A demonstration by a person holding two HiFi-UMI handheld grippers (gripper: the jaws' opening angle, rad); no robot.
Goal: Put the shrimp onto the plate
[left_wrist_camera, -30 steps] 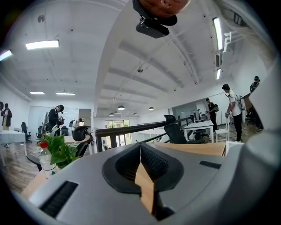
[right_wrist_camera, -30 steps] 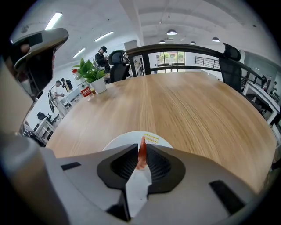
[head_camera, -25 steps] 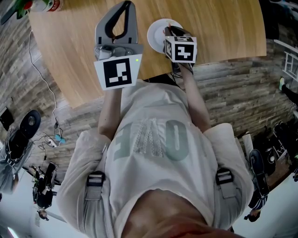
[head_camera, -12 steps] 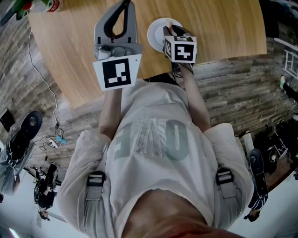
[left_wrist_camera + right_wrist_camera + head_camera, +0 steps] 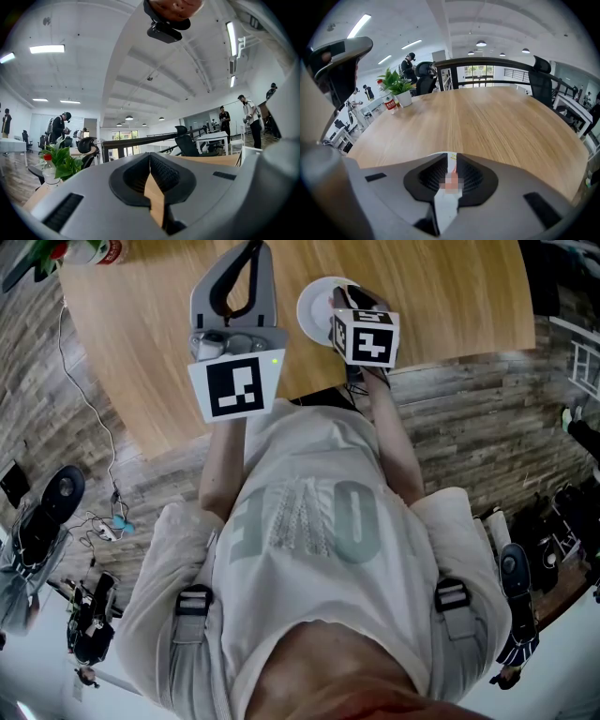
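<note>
**Barely parted over the plate**

Found the shrimp (image 5: 451, 182) as a small pink-orange lump, soft-edged and blurred. Sat in the slit of the right gripper (image 5: 452, 161), directly above the plate (image 5: 311, 307), with white showing past it on both ends. Had that gripper's jaws standing narrowly apart, having just been closing. Could not tell through the blur whether the ribbed black pads (image 5: 431, 180) pressed the shrimp or merely flanked it. Was tilted steeply down at the plate: round, white, smooth, set close to the near edge of the counter (image 5: 441, 296). Saw pale wood there, straight-grained and matte, with a curved rim. Held the left gripper (image 5: 149, 157) level above the wood, to the left of the plate. Had its jaws together at the tips and empty, with only a wedge of wood showing below them. Shared one build on both: smooth grey moulded shells, with black grooved pads set in rounded hollows.
</note>
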